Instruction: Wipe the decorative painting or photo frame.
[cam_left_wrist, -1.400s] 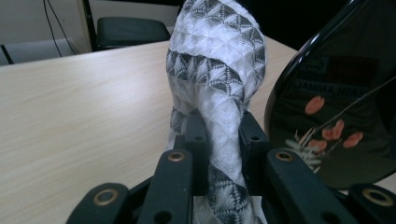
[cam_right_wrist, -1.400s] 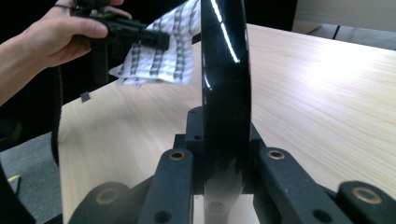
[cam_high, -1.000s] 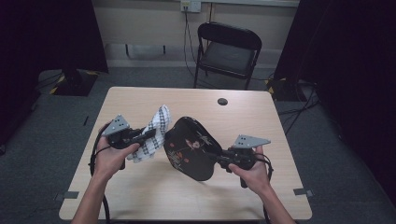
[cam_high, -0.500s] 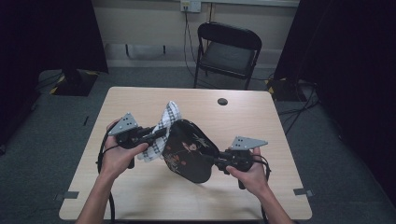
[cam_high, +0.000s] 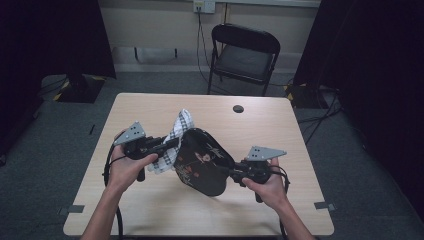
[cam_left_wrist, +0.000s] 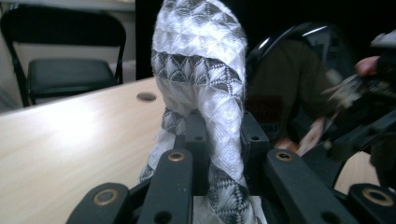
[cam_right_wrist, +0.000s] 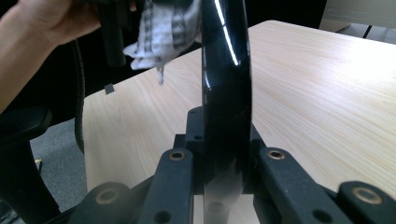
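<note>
While right hand-held gripper (cam_high: 234, 173) clamps tray (cam_high: 202, 161) edge-on (picture side faces high view), left hand-held gripper (cam_left_wrist: 219, 140) pinches cloth (cam_left_wrist: 201, 70).

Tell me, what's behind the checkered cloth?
Behind the checkered cloth, held in the left gripper, sits the black tray, gripped by the right gripper. The cloth covers part of the tray's edge, so that part is hidden.

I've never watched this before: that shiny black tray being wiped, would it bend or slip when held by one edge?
The black tray probably stays stiff: clamped at one edge by the right tool, it stands out without sagging. Its glossy surface suggests slipperiness. The checked cloth looks floppy, draping over the left tool.
</note>
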